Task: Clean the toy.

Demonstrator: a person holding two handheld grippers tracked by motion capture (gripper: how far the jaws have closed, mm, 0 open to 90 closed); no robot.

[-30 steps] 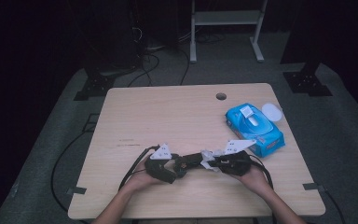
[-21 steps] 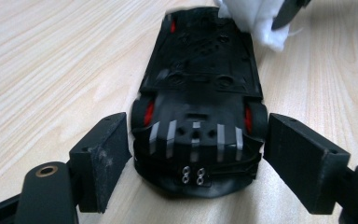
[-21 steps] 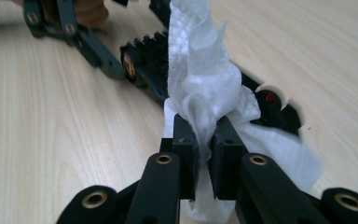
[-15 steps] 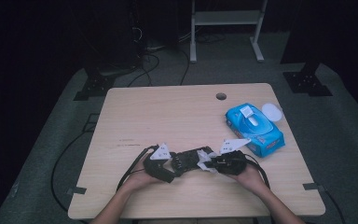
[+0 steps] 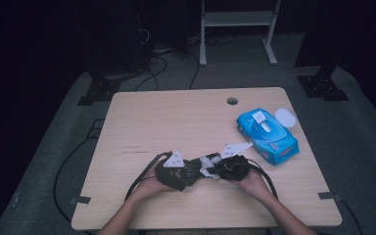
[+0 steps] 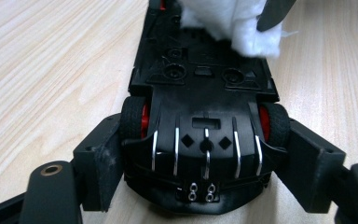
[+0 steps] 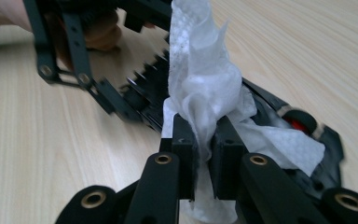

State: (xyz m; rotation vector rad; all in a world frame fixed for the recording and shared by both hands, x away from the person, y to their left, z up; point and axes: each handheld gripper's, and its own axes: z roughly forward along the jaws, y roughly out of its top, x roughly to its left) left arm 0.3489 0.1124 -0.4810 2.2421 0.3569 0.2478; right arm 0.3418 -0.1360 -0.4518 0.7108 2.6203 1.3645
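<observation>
Pale wooden tabletop [image 5: 176, 117], wiping in hand.
Left gripper [image 6: 205, 158] clamps upturned black toy car with red wheels [image 6: 205, 93]; right gripper [image 7: 205, 140] pinches crumpled white wipe [image 7: 205, 88]. Best pressed lightly, stroked along underside, car kept steady.
</observation>
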